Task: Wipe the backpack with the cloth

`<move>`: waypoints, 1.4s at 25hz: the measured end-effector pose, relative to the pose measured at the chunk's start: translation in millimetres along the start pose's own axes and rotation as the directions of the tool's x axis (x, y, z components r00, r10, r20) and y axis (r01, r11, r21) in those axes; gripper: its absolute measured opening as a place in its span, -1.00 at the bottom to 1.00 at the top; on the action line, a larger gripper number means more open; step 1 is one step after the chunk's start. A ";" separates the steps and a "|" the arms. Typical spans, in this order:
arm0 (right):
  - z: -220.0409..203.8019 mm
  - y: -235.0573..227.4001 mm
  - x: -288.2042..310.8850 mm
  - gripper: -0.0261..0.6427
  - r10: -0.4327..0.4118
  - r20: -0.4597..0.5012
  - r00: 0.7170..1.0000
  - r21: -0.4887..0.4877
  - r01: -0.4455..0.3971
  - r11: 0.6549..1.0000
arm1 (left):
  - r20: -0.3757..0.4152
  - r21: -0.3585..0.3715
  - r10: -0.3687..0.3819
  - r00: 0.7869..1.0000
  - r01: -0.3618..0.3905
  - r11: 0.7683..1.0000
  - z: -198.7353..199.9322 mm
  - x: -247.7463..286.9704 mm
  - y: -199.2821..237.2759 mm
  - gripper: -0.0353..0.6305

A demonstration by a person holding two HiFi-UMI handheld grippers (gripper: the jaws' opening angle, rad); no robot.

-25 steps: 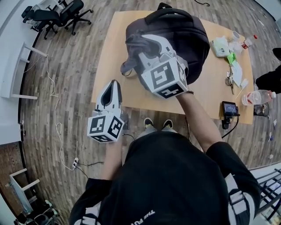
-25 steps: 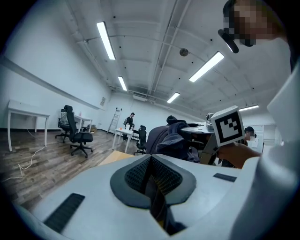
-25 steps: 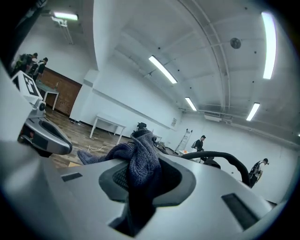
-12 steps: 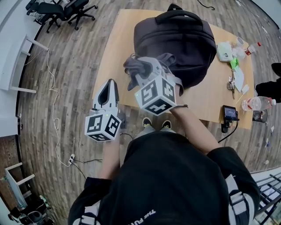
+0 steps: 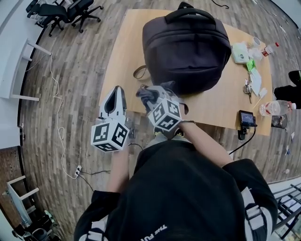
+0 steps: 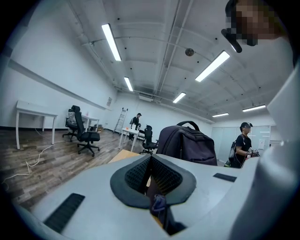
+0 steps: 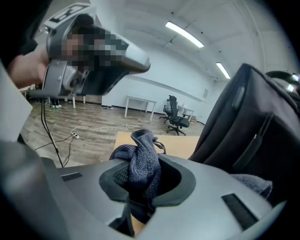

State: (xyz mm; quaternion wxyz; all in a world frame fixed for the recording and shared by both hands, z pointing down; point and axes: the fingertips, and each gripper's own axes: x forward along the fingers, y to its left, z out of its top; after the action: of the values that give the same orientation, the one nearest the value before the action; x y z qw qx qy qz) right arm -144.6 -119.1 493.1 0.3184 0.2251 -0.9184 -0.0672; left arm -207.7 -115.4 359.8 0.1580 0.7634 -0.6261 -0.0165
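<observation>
A dark backpack (image 5: 186,44) lies on the wooden table (image 5: 120,52); the left gripper view shows it as a bulky shape (image 6: 187,143), and it fills the right side of the right gripper view (image 7: 253,126). My right gripper (image 5: 153,93) is shut on a blue-grey knitted cloth (image 5: 146,92), bunched between its jaws (image 7: 140,171) with folds sticking up (image 7: 140,150). It hangs at the table's near edge, just in front of the backpack and apart from it. My left gripper (image 5: 117,92) is shut and empty (image 6: 151,176), beside the right one, over the table's near left corner.
A brown loop (image 5: 140,72) lies left of the backpack. At the table's right end are a white pack (image 5: 237,49), bottles (image 5: 275,106), keys (image 5: 246,85) and a black device (image 5: 245,117). Office chairs (image 5: 61,12) and a floor cable (image 5: 59,117) are to the left. A person (image 6: 243,145) stands beyond the table.
My right gripper has come down off the backpack's front with the cloth, toward the table's near edge. The backpack now shows fully. The left gripper has hardly moved.
</observation>
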 end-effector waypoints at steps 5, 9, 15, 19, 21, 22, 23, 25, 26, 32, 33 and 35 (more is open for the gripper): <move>-36.2 22.8 5.9 -0.67 -0.005 0.094 0.996 -0.097 0.014 0.995 | -0.010 0.002 -0.013 1.000 0.013 1.000 -2.4 -1.1 -3.7 -0.84; -65.7 28.2 -0.2 -0.67 0.039 0.104 0.994 -0.092 -0.029 0.995 | -0.020 0.005 -0.038 0.999 0.038 0.999 -4.0 2.9 -11.6 -0.84; -183.5 10.9 -24.3 -0.67 0.084 -0.156 0.984 0.191 -0.053 0.980 | -0.043 0.012 -0.083 0.996 0.083 0.996 -11.2 10.9 -28.7 -0.84; -251.7 -24.7 -69.5 -0.42 0.041 -0.237 0.971 0.354 0.047 0.934 | -0.059 0.021 -0.124 0.991 0.126 0.992 -14.6 21.2 -42.9 -0.84; -270.4 -33.4 -90.4 -0.21 0.051 -0.268 0.962 0.376 0.055 0.925 | -0.065 0.025 -0.147 0.987 0.148 0.989 -16.0 26.8 -50.9 -0.84; -274.3 -35.9 -100.1 -0.18 0.056 -0.278 0.959 0.383 0.057 0.922 | -0.068 0.026 -0.157 0.985 0.159 0.987 -16.4 29.5 -54.8 -0.84; -274.8 -38.1 -108.8 -0.16 0.057 -0.280 0.958 0.389 0.059 0.919 | -0.070 0.026 -0.167 0.983 0.169 0.985 -16.7 32.4 -58.6 -0.84; -267.1 -40.6 -122.1 -0.11 0.049 -0.270 0.962 0.392 0.063 0.918 | -0.075 0.027 -0.183 0.980 0.186 0.982 -17.2 38.4 -65.4 -0.84; -260.3 -39.8 -126.4 -0.09 0.046 -0.266 0.963 0.387 0.063 0.920 | -0.077 0.028 -0.190 0.979 0.193 0.981 -17.5 41.1 -68.4 -0.84; -204.5 -8.6 -91.1 0.22 -0.027 -0.228 0.973 0.282 0.093 0.955 | -0.085 0.032 -0.203 0.976 0.206 0.978 -17.9 48.9 -74.6 -0.84; -206.1 -6.4 -79.7 0.32 -0.065 -0.248 0.967 0.247 0.128 0.961 | -0.086 0.031 -0.202 0.976 0.205 0.978 -17.7 49.6 -74.4 -0.84; -227.3 -3.7 -65.7 0.38 -0.110 -0.313 0.943 0.249 0.194 0.949 | -0.087 0.031 -0.201 0.976 0.204 0.978 -16.9 49.6 -74.2 -0.84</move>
State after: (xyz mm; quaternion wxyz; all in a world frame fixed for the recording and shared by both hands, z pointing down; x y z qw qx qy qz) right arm 42.3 -87.9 634.8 0.4113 0.3457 -0.8404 0.0714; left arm -122.7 -147.0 364.9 0.1661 0.8263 -0.5381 0.0117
